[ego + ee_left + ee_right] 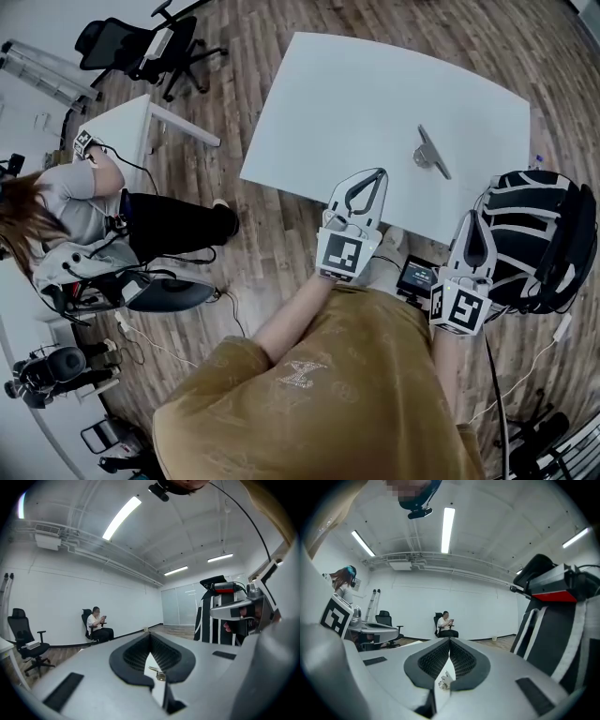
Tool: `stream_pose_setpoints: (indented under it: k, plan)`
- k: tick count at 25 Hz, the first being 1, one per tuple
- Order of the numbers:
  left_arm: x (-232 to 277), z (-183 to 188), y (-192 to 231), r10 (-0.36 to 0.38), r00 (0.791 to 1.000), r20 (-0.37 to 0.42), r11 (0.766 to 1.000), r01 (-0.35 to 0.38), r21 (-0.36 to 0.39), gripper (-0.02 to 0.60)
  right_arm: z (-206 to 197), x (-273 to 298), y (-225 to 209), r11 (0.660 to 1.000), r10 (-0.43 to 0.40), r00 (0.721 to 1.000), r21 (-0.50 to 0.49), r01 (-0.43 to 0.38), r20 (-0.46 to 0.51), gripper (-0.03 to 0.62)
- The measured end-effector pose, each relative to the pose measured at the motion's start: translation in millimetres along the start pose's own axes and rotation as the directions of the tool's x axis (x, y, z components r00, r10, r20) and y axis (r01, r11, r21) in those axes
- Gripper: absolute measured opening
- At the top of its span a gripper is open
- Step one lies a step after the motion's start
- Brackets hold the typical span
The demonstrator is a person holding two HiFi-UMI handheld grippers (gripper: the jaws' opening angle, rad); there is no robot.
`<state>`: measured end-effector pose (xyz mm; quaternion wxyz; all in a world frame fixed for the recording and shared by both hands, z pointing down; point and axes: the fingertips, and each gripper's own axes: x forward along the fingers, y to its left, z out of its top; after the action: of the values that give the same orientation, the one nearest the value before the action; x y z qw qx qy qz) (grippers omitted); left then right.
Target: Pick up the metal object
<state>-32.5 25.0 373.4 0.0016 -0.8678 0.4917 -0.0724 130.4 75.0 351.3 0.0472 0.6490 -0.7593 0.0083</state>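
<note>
The metal object [431, 153] was seen lying on the white table [356, 103], toward its near right part and apart from both grippers. The left gripper [377, 175] was held over the table's near edge, left of the object, its jaws pressed together with nothing pinched. The right gripper [470, 221] was held off the near right corner, its jaws likewise closed on nothing. In each gripper view a small metallic piece, probably that object, was glimpsed on the tabletop below the meeting tips. A wooden floor [272, 234] was spread beneath. A black-and-white striped object [539, 234] was seen at the right, a black office chair [131, 42] far left, and a seated person [96, 622] by the far wall.
</note>
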Motion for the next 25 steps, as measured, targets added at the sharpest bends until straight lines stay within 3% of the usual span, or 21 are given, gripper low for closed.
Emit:
stream_pose_setpoints:
  k: [12,25]
  plan:
    - [55.6,-9.3,5.5,0.005,0.999,-0.036,1.000,-0.005,0.004,0.006,-5.8,54.4,-22.4,0.999,0.036,0.999,0.034,-0.036,0.000,0.011]
    - [85.6,-9.8,21.9,0.062,0.996,-0.063,0.998,-0.062,0.002,0.006,-9.6,91.2,-38.6,0.995,0.073,0.997,0.067,-0.071,-0.016,0.011]
